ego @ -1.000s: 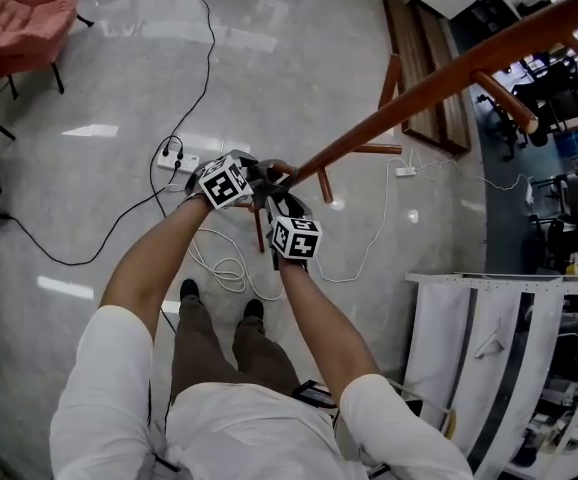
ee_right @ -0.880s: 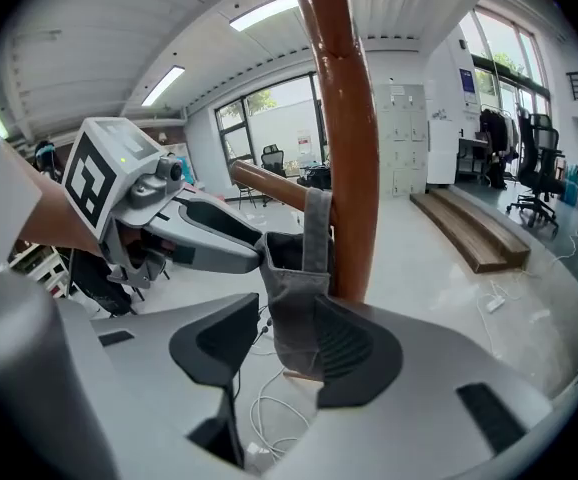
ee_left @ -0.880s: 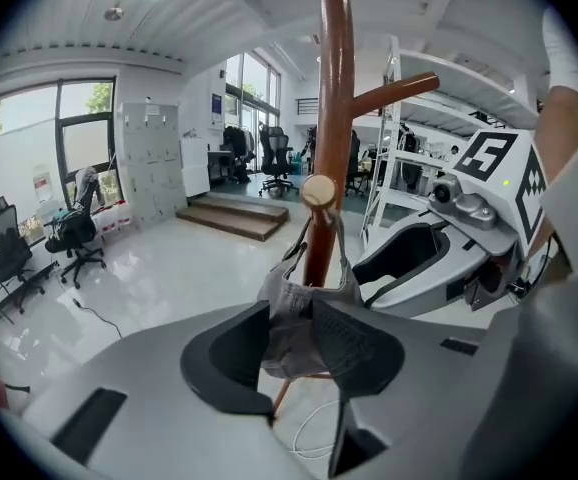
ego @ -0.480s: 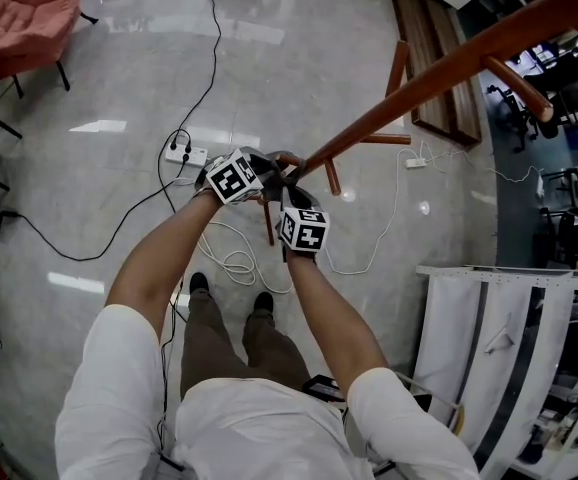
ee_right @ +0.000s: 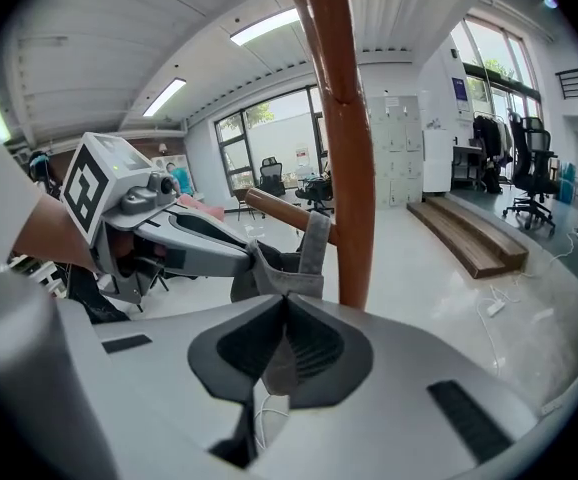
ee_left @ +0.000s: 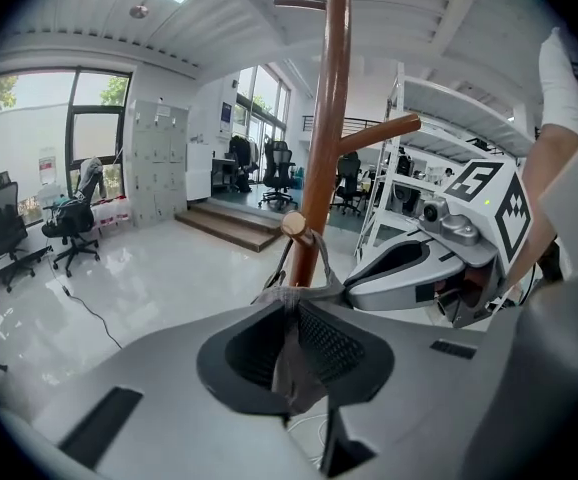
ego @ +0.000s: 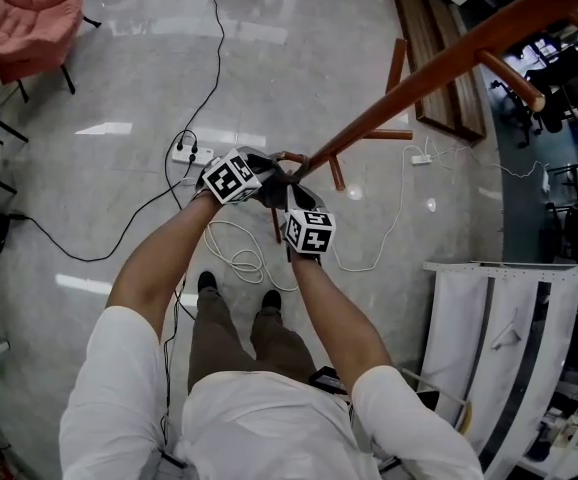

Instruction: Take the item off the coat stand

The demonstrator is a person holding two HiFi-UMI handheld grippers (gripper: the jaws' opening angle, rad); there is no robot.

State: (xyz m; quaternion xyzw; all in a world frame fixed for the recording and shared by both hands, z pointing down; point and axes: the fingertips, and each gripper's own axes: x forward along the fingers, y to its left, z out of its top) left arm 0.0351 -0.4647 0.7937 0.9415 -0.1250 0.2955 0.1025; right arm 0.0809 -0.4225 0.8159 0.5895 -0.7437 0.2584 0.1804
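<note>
A brown wooden coat stand (ego: 419, 78) slants across the head view. Its pole (ee_left: 327, 118) carries a short peg (ee_left: 294, 224), and a grey fabric item (ee_left: 291, 373) hangs from the peg by a strap. My left gripper (ego: 259, 180) is closing, and its pads pinch a fold of that fabric (ee_left: 291, 313). My right gripper (ego: 291, 200) faces it from the other side of the pole (ee_right: 344, 168). It is shut on another fold of the same item (ee_right: 289, 273) just below the peg (ee_right: 279, 211). Both grippers sit close together at the pole.
A white power strip with trailing black and white cables (ego: 191, 154) lies on the glossy floor under the stand. A pink chair (ego: 29, 28) stands far left. A wooden step platform (ego: 439, 68) is far right, a white rack (ego: 509, 348) near right.
Both grippers stay at the peg on the grey item. In the picture they have shifted slightly right and down; the stand looks unmoved.
</note>
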